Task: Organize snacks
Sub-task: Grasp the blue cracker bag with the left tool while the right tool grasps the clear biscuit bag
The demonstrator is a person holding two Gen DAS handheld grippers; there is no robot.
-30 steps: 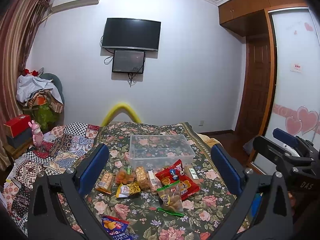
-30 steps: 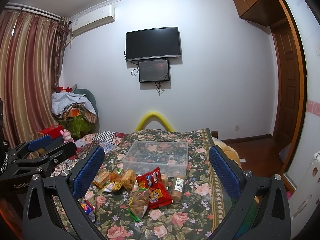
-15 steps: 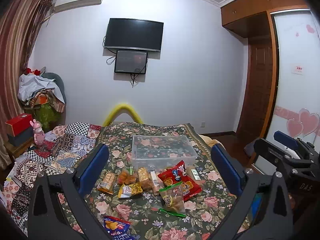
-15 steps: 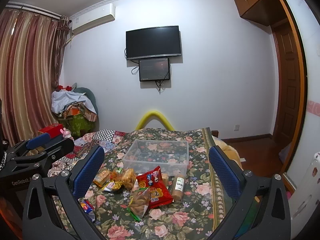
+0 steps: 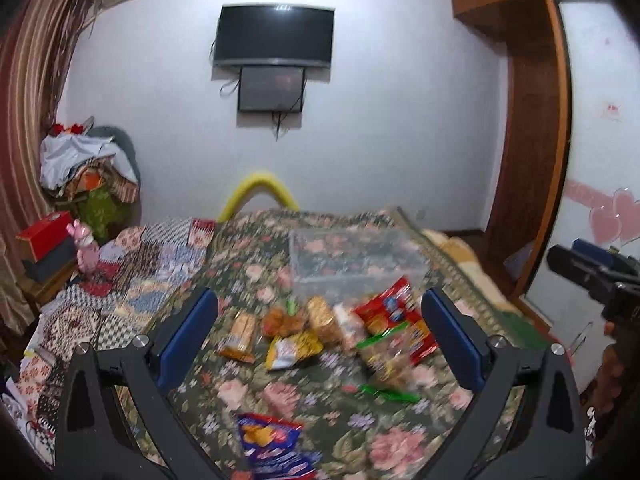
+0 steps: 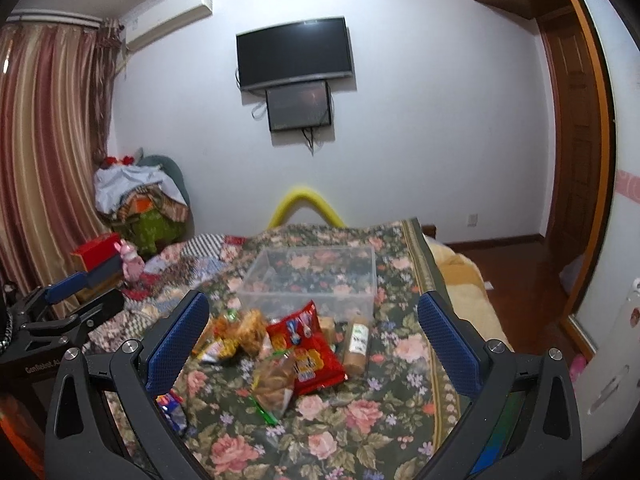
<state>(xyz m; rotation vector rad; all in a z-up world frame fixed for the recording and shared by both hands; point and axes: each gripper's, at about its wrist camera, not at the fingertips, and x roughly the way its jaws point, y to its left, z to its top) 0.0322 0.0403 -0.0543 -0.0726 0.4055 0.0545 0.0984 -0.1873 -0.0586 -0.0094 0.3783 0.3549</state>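
While both views are fisheye and the left one is blurred, we record a bed (image 6: 400,412) with a floral cover filling the lower half of each frame. At frame centre an empty clear plastic bin (image 6: 312,280) sits on it. Just below the bin lies a cluster of snacks: a red packet (image 6: 306,346), a clear bag of pastries (image 6: 276,384), a small brown bottle (image 6: 357,346), and a blue packet (image 5: 272,446) apart at bottom. We note the left gripper (image 5: 320,334) and right gripper (image 6: 314,338) with fingers spread wide, holding nothing, above the snacks.
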